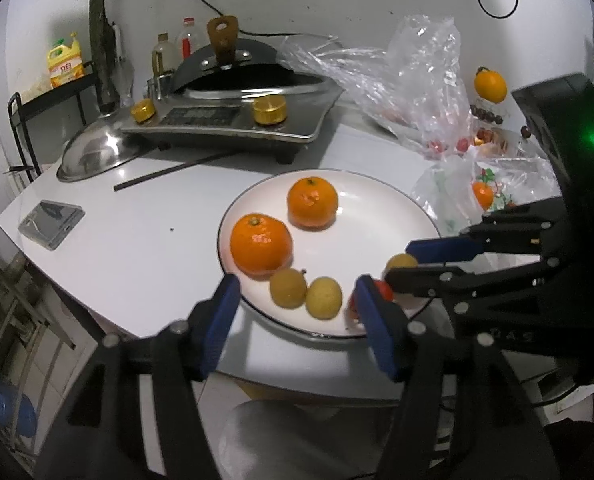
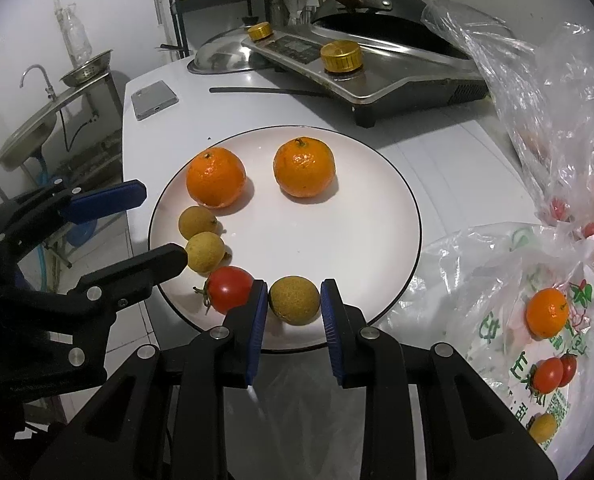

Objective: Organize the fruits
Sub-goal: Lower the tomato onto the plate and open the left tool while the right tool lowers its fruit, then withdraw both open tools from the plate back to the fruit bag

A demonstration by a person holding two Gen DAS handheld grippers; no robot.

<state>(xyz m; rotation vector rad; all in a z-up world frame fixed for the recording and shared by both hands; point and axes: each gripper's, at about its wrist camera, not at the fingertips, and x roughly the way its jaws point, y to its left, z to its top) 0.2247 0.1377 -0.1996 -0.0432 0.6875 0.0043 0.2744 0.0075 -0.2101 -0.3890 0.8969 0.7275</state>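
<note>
Here, a round white plate with a thin dark rim sits near the front edge of a white surface, and fruit is being arranged on it. Two glossy, dimpled oranges rest side by side toward the plate's far half. Along the near-left rim runs a curved row: two small tan longans with a matte, rough skin, then a smooth red cherry tomato with a green stalk, then a third longan.

The right gripper has its ribbed blue pads closed narrowly on that third longan, holding it at the plate's near rim. The left gripper stands half open with nothing between its blue pads; it hovers over the near-left rim, by the tomato and the two longans.

By the look of it, the job is roughly halfway: six fruits are on the plate, the last not yet let go. More fruit waits toward the right edge of the surface in crinkled, translucent plastic bags: another orange, two more cherry tomatoes and a longan. Behind the plate stand a steel stove with brass-coloured knobs, a domed metal lid and a flat phone.
</note>
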